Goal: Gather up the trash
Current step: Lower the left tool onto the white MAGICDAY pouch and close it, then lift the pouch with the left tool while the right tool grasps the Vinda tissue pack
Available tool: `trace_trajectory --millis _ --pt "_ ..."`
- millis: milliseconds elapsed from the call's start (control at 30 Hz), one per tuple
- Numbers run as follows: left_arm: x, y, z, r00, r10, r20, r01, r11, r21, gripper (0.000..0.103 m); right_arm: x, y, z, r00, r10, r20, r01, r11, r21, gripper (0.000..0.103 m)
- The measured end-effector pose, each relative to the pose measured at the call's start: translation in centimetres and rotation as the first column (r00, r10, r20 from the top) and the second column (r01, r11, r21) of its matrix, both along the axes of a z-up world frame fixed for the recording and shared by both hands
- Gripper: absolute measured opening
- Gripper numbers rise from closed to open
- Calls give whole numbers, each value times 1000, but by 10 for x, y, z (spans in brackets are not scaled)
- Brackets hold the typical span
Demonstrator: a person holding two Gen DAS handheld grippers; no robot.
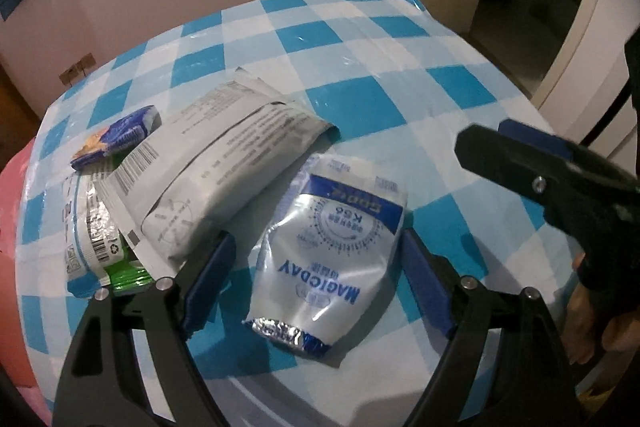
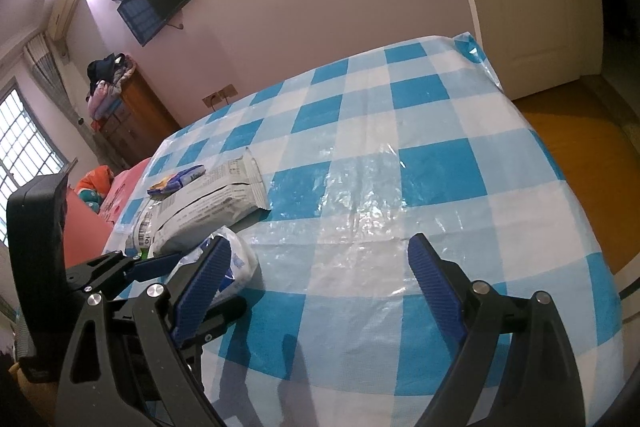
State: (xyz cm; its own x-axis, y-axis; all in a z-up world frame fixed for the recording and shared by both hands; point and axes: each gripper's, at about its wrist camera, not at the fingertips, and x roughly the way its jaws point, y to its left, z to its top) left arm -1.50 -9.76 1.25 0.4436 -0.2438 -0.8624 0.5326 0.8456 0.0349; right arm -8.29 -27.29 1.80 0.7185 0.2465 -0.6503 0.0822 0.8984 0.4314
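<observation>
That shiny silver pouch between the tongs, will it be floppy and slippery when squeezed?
Probably floppy: the silver pouch lies crumpled, its torn end open. Likely light, since it looks flattened. Its glossy film may slip against the left tongs.

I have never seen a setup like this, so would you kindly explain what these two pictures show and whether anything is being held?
A person holds one two-finger gripper in each hand; a fisheye camera on each looks along its fingers. The left wrist view shows the left gripper open around a silver MAGICDAY pouch lying on the blue checked tablecloth, not yet gripped. Beside it lie a grey mailer bag, a small blue snack packet and a silver-green wrapper. The right wrist view shows the right gripper, open and empty over bare cloth.
</observation>
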Motion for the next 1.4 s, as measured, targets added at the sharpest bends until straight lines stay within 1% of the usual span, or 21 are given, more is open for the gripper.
trace_trajectory --millis 67,133,233,267,400,467,600,733,1000,1400 --pt "-2 -1 -1 1000 -2 8 1 1000 4 82 1 1 -1 1000 0 -5 0 1000 1 89" --pt "-3 -1 0 1000 4 20 -4 1000 -5 76 2 1 -2 1000 1 -6 -1 1000 -1 89" --pt "-5 2 2 999 40 35 -39 999 -14 65 4 2 -2 1000 3 -9 -3 1000 -6 89" --pt "-5 2 2 998 44 35 -43 999 -16 63 4 2 -2 1000 3 -10 -3 1000 -6 89" --pt "-9 6 4 998 60 31 -59 998 -36 62 5 2 -3 1000 3 -16 -3 1000 -3 89" --pt "-11 11 5 997 71 21 -69 996 -58 62 5 3 -3 1000 7 -20 -6 1000 4 89" --pt "-16 27 10 996 92 -19 -94 985 -142 62 7 8 -3 999 18 -27 -18 1000 -5 89" --pt "-21 44 18 994 111 -9 -111 978 -176 62 10 19 -3 998 42 -36 -42 999 -16 89" --pt "-24 88 23 985 170 -11 -168 963 -212 62 15 48 2 993 107 -47 -109 993 -36 89" --pt "-27 147 43 965 259 32 -242 936 -257 62 30 98 15 971 232 -61 -234 972 -35 89"
